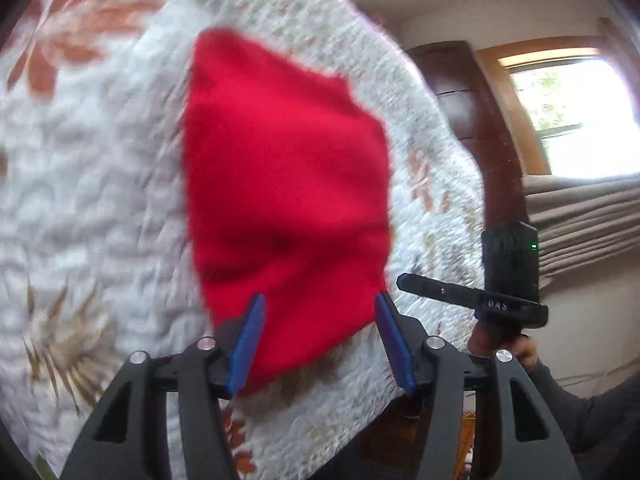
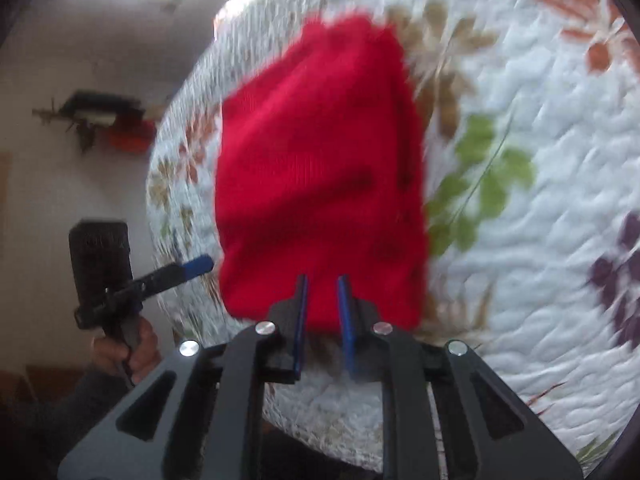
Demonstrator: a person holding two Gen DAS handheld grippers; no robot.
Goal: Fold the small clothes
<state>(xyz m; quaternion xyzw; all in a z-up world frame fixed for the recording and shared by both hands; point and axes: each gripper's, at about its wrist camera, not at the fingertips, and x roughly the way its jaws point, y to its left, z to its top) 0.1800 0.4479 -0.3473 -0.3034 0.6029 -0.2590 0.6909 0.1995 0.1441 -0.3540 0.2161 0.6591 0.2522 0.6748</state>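
Red garment (image 1: 288,184) lies folded on the quilted bed (image 1: 100,184). Left claw (image 1: 320,336) released wide, right claw (image 2: 323,316) parted, both empty beside its near edge, apparently positioned to regrip.

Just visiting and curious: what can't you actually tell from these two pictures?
- Red garment: motion blur in both views hides what kind it is and its folds.
- Its near edge, right wrist view: hidden behind the right tool.
- Shelf items: too small and blurred.
- Quilt: cut off by the lens edge.
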